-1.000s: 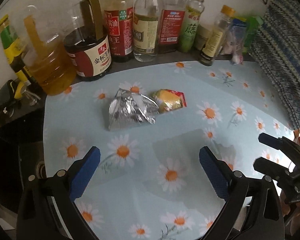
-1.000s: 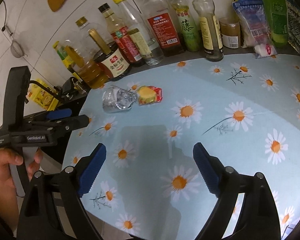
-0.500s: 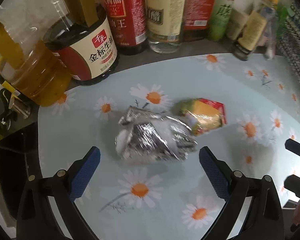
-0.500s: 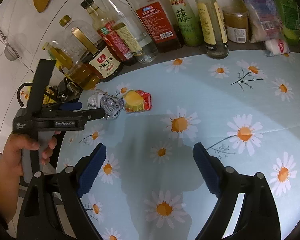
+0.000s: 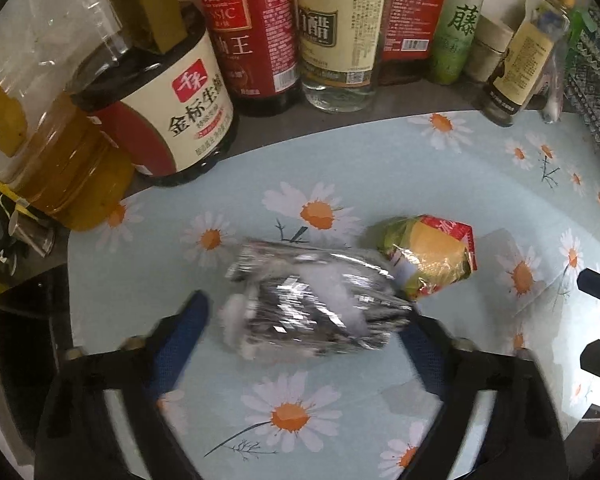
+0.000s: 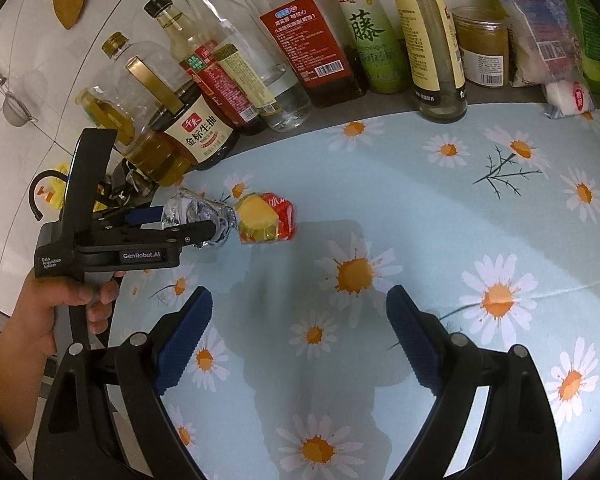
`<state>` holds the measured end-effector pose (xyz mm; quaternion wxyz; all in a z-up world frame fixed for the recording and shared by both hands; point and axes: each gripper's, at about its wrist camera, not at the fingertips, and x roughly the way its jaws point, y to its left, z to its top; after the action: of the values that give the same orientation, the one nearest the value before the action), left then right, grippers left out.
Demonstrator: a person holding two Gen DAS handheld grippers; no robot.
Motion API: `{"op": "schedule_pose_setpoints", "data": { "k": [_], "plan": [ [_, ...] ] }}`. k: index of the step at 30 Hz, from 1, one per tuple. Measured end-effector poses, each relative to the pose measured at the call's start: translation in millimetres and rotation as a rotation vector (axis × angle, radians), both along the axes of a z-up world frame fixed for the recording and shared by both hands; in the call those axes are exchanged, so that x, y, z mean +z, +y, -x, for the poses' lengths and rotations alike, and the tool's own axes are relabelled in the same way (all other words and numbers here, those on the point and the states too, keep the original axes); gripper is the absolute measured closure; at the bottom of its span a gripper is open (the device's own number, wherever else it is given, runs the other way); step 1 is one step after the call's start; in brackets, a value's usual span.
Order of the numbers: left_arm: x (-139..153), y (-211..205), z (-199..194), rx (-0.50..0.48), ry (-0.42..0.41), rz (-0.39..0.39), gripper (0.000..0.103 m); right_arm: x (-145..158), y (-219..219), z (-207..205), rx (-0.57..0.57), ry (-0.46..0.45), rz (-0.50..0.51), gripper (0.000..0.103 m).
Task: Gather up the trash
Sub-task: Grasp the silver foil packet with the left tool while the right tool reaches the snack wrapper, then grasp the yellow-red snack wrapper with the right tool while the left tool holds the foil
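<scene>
- The left gripper [image 5: 306, 320] has its jaws spread wide on either side of the crumpled silver foil wrapper [image 5: 316, 300]; the blue pads [image 5: 176, 344] flank the foil's two ends, and whether they touch it is hard to tell through the motion blur.
- From the right wrist view the left gripper [image 6: 202, 224] reaches in from the left, held by the person's left hand [image 6: 60, 312], with the silver foil wrapper [image 6: 198, 212] lying between its fingers.
- The foil lies on the daisy-print tablecloth [image 5: 420, 168], near its back left corner.
- Just beside the foil, on its right and touching or nearly touching it, lies a yellow and red snack wrapper [image 5: 432, 256], also seen in the right wrist view [image 6: 266, 218].
- The right gripper [image 6: 300, 332] hovers over the cloth with its jaws spread wide and nothing between them, well apart from both wrappers.
- Behind the trash, along the wall, stands a row of condiment bottles: a jug of golden oil [image 5: 56, 168] at far left, a dark soy sauce jug [image 5: 168, 112] next to it, a red-labelled bottle [image 5: 256, 40], a clear vinegar bottle [image 5: 336, 36], and a green-labelled bottle [image 5: 460, 28].
- The oil and soy jugs stand closest to the foil, behind it to the left.
- Further right sit a small jar [image 6: 482, 52] and plastic packets [image 6: 540, 36].
</scene>
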<state>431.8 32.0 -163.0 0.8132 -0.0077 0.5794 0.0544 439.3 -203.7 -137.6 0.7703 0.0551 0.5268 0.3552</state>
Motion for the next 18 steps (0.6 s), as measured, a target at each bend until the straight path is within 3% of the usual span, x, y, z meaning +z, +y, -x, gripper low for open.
{"op": "schedule_pose_setpoints", "data": {
  "k": [8, 18],
  "plan": [
    [9.5, -0.7, 5.7, -0.004, -0.027, 0.012, 0.029, 4.9, 11.8, -4.2, 0.043, -0.027, 0.015, 0.015],
    [39.3, 8.0, 48.8, 0.068, -0.079, 0.032, 0.03, 10.1, 51.9, -11.8, 0.166, -0.081, 0.056, 0.015]
  ]
}}
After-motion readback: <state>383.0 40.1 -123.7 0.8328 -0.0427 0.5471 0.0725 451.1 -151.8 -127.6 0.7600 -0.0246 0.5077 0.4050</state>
